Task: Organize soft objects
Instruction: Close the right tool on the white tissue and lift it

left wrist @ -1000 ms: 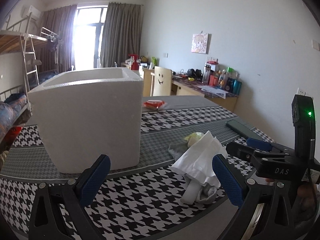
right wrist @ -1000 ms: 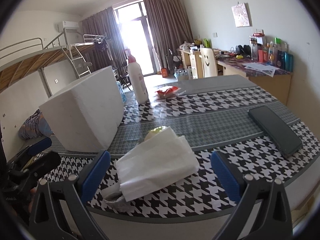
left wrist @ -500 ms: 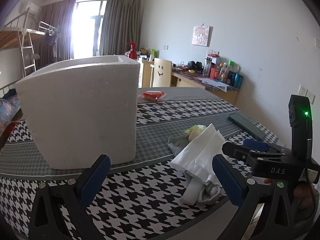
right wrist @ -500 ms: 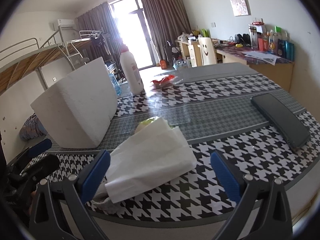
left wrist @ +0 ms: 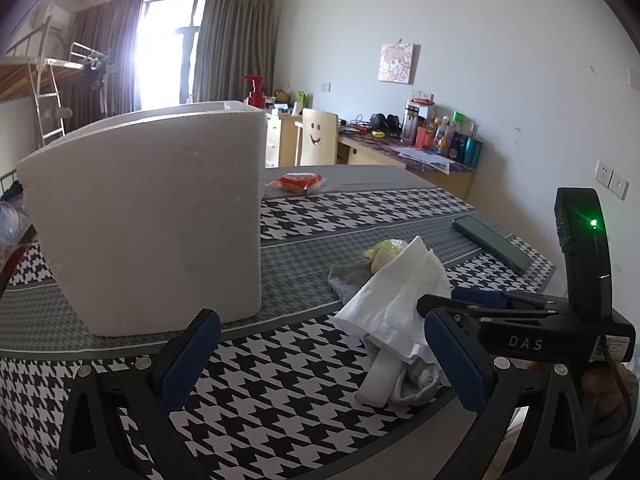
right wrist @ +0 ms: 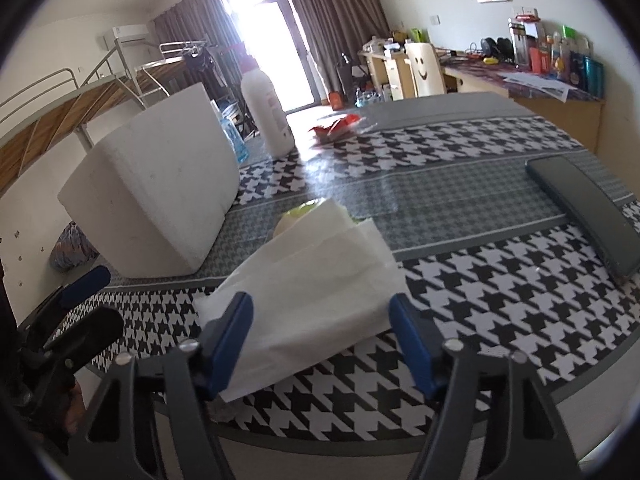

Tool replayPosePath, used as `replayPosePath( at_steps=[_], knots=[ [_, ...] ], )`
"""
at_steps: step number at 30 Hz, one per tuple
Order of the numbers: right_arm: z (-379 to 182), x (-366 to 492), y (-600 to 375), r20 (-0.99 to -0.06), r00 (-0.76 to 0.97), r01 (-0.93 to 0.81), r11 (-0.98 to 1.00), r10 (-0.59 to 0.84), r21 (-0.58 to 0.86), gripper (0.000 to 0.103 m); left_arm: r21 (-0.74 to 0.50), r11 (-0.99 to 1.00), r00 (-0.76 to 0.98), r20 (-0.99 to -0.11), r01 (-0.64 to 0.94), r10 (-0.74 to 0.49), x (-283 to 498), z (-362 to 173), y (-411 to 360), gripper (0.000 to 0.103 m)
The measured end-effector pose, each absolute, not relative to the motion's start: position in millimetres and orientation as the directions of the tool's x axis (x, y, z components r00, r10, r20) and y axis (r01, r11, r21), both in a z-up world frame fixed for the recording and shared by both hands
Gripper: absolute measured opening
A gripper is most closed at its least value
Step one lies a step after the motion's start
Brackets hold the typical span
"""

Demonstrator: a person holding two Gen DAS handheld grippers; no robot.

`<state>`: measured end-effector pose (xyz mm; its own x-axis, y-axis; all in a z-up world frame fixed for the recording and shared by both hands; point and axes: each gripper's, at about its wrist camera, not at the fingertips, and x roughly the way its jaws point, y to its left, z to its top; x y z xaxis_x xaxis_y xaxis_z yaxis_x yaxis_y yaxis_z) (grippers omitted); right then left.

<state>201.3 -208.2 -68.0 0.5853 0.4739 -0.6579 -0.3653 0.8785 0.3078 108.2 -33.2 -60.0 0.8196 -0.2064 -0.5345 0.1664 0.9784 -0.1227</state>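
Note:
A pile of soft things lies near the table's front edge: a folded white tissue [right wrist: 312, 280] on top, a grey cloth [left wrist: 348, 280] and a yellow-green lump [left wrist: 384, 250] behind it. My right gripper [right wrist: 320, 340] straddles the tissue's near end, its jaws closing with the tissue between the blue pads. The left gripper [left wrist: 320, 360] hovers open over bare tablecloth, with the tissue [left wrist: 400, 304] just inside its right finger. To the left stands a tall white foam box [left wrist: 152, 216], also seen in the right wrist view [right wrist: 160, 196].
A dark phone [right wrist: 588, 208] lies on the right of the houndstooth tablecloth [right wrist: 500, 312]. A red snack packet [right wrist: 336, 126] and a white bottle [right wrist: 266, 112] sit at the far side. The table's front edge runs just below both grippers.
The right gripper's jaws have narrowed from wide open to the tissue's sides, and it has dropped closer to the pile. The left gripper has barely shifted.

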Motion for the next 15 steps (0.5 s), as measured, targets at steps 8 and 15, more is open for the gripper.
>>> replayPosePath(
  at_steps=[8,15],
  knots=[
    [-71.8,202.7,-204.5,-0.68,0.561,-0.369,0.878,0.471,0.303,0.045,-0.122,0.979,0.821,-0.534,0.164,-0.204,105.4,-58.8,-30.0,0.102],
    [-73.9,203.3,-204.1,-0.684,0.549,-0.385,0.871,0.481,0.304,0.02,-0.124,0.98,0.819,-0.538,0.156,-0.198,103.7,-59.1,-27.7,0.102]
  ],
)
